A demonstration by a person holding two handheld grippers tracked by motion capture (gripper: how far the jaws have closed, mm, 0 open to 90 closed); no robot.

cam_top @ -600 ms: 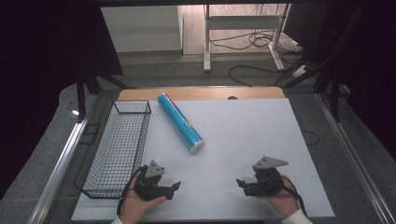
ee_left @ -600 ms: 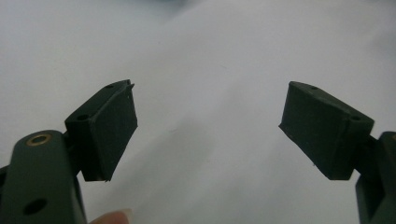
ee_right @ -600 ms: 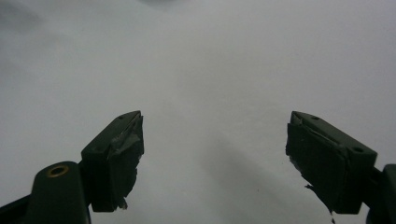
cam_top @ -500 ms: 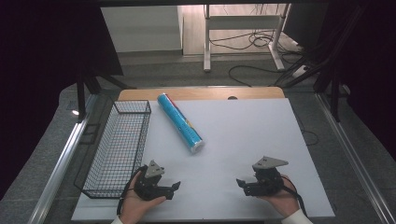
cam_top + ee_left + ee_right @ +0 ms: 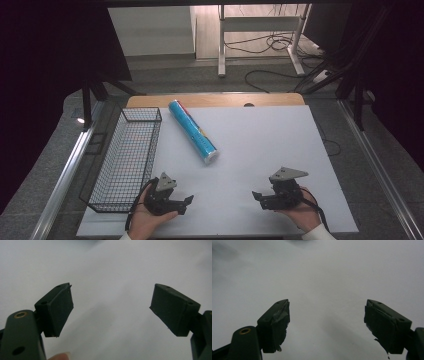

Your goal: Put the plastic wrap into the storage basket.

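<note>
Left gripper [image 5: 189,201] low over the near-left part of the white sheet [image 5: 260,145] on the desk [image 5: 150,101], held in a hand [image 5: 145,222] at the bottom edge, pointing toward the middle. Jaws parted to a moderate gap, nothing between them, pads [image 5: 61,310] bare against plain white sheet in the left gripper view [image 5: 111,312]. Fingertip just visible at the bottom of that view.

Right gripper [image 5: 256,196] low over the near-right part of the sheet, held in the other hand [image 5: 300,215], grey three-cornered plate on top, pointing left toward the other gripper. Jaws likewise apart and empty; in the right gripper view [image 5: 327,322] worn, taped pads [image 5: 279,322] with frayed edges, only white sheet beyond. The two grippers well apart, facing each other across a bare stretch of sheet.

Blue tube [image 5: 192,131] lying on its side on the sheet, slanting from the far left toward the middle, clear cap end nearest the grippers. Touched by neither gripper; well apart from both, somewhat closer to the left one. Black wire basket [image 5: 125,160] along the left edge of the desk, just beside the left gripper, with the tube's far end near its far corner.
</note>
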